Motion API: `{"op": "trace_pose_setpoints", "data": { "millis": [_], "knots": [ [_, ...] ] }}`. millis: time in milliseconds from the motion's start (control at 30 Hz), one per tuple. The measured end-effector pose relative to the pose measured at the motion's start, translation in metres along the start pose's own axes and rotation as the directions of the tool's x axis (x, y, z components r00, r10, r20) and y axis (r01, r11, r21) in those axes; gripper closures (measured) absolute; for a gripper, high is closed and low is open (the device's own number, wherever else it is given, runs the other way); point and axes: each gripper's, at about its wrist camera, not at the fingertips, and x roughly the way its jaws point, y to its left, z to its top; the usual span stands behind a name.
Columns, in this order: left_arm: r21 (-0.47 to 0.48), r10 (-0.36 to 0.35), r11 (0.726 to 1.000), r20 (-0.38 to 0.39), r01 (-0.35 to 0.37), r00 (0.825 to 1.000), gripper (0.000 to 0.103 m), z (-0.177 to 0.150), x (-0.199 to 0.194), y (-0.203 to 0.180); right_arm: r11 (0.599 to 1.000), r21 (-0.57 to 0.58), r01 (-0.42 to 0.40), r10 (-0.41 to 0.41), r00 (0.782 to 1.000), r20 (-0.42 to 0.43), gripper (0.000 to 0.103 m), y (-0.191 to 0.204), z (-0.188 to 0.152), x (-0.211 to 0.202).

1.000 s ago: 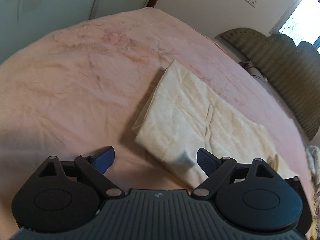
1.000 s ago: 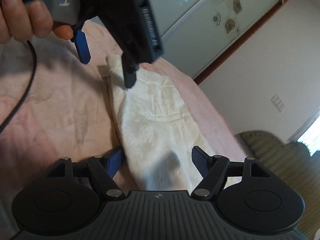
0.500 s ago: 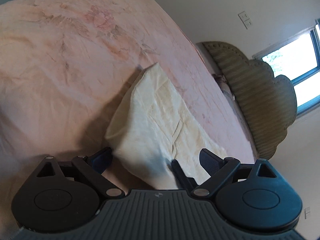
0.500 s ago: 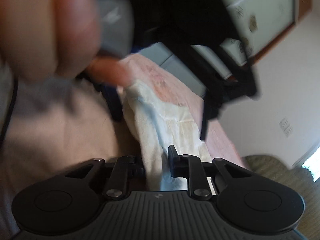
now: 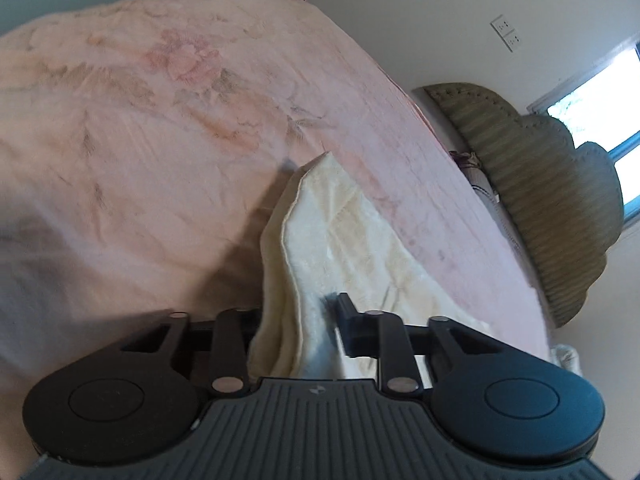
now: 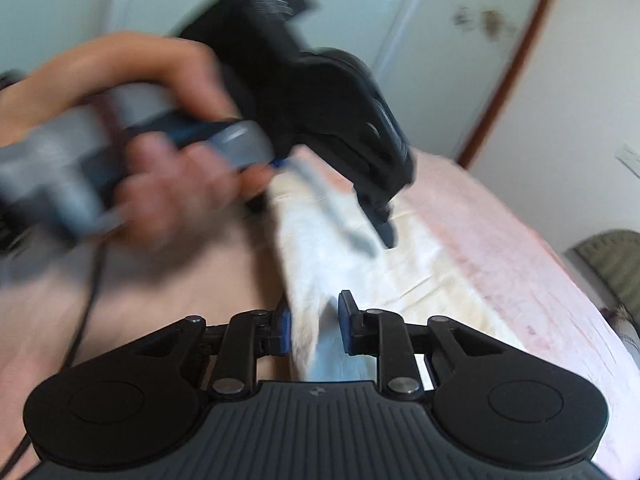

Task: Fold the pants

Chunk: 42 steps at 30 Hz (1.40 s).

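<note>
One bed [image 5: 140, 152] fills most of both views, spread with a pink, faintly flowered cover, and beyond its far edge past the left claw stand one olive scalloped headboard [image 5: 560, 200], one window [image 5: 600, 104] and one double wall socket [image 5: 506, 32]. One pair of cream pants [image 5: 352, 240], already doubled into a long strip, lies on the cover straight ahead of both claws, its near edge pulled up off the bed. Two claws are at work. The left gripper [image 5: 298, 320] is closing its jaws, with a raised ridge of the cream cloth bunched between them and pressed by the pads; the rest of the strip runs away from it toward the headboard. The right gripper [image 6: 314, 328] has its two blue pads [image 6: 285, 330] drawn close together on a thin upright fold of the same pants, so the cloth is clamped there too. Ahead of and above the right claw, one hand [image 6: 160, 152] grips the other tool's handle, heavily blurred, with one thin black cable [image 6: 86, 308] trailing down to that claw's left.
</note>
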Motion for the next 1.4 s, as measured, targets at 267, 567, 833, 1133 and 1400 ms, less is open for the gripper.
{"op": "trace_pose_setpoints", "data": {
  "millis": [267,567,833,1133,1400],
  "knots": [
    [0.047,0.017,0.999,0.051,-0.02,0.999,0.084,-0.01,-0.007,-0.006,0.913,0.405,0.043,-0.046,0.999,-0.001,0.081,-0.094,-0.03,-0.032],
    [0.15,0.002,0.988,0.137,-0.023,0.991,0.089,-0.018,-0.037,-0.052,0.877,0.473,0.089,-0.084,0.996,-0.032,0.08,-0.111,-0.045,-0.01],
    [0.277,-0.114,0.959,0.188,0.058,0.976,0.09,-0.048,-0.072,-0.128,0.799,0.596,-0.079,-0.043,0.981,0.187,0.08,-0.128,-0.013,-0.018],
    [0.439,-0.266,0.882,0.165,0.171,0.95,0.087,-0.11,-0.063,-0.233,0.664,0.746,-0.052,-0.21,0.945,0.253,0.079,-0.173,-0.063,-0.089],
    [0.584,-0.339,0.766,0.012,0.269,0.941,0.082,-0.187,-0.012,-0.317,0.535,0.842,0.07,-0.387,0.906,0.17,0.079,-0.2,-0.139,-0.159]
  ]
}}
